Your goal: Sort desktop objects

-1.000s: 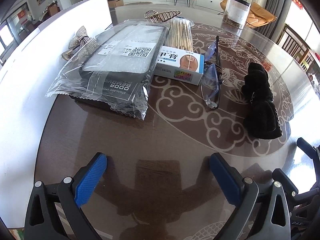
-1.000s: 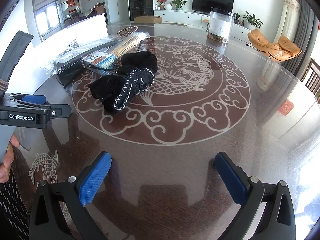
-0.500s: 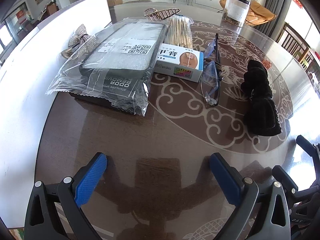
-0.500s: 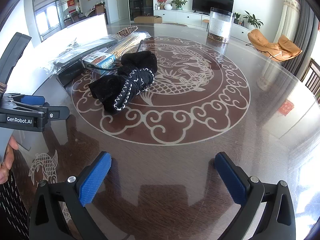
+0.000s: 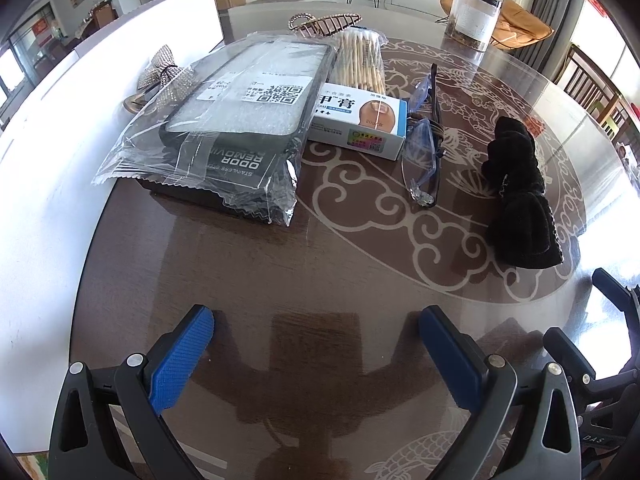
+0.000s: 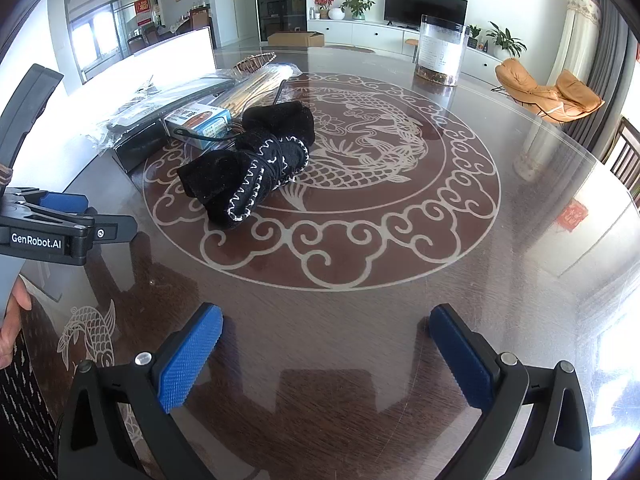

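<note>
Sorting is not begun, I judge: my left gripper (image 5: 316,350) and right gripper (image 6: 326,350) both gape wide, empty. The black fabric roll (image 6: 252,162) lies mid-table beside the glasses (image 5: 424,152); next I'd reach and straddle it

Your left gripper (image 5: 316,354) has crept forward over the table (image 5: 320,272): the plastic-wrapped package (image 5: 236,120), small box (image 5: 360,120) and glasses (image 5: 424,152) have slid from mid-frame toward the upper part of the left wrist view. In the right wrist view, that gripper at the left edge has dipped slightly lower
</note>
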Demonstrator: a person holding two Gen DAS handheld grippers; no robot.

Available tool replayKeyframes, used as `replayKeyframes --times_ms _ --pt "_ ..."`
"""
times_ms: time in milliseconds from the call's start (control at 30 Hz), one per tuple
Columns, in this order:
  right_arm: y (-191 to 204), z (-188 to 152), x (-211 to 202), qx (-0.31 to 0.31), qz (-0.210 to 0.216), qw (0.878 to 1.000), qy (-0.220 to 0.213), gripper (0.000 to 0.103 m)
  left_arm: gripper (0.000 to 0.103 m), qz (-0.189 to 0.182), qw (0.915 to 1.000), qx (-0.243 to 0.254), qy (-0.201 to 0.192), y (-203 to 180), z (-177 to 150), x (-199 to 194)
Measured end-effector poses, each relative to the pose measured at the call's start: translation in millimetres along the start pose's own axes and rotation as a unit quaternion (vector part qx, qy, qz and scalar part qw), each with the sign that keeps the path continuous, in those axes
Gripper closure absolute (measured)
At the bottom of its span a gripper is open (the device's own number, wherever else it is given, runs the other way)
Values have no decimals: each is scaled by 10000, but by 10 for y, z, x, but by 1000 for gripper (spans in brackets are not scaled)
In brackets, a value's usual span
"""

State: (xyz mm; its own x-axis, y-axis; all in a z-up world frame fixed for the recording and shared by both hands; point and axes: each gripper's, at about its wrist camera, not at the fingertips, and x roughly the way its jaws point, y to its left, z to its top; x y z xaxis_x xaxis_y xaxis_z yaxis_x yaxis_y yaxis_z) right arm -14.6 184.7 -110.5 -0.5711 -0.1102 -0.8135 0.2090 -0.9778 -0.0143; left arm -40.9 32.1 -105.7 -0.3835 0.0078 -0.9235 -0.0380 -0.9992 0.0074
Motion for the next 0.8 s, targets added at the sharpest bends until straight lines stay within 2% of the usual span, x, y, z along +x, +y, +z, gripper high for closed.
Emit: replayKeyframes --times_ms 567,800 --pt "0 0 -1 1 0 10000 0 0 0 4 10000 -27 75 23 11 5" --pt "3 2 1 1 -1 10000 1 0 0 130 9993 -341 81 141 4 12"
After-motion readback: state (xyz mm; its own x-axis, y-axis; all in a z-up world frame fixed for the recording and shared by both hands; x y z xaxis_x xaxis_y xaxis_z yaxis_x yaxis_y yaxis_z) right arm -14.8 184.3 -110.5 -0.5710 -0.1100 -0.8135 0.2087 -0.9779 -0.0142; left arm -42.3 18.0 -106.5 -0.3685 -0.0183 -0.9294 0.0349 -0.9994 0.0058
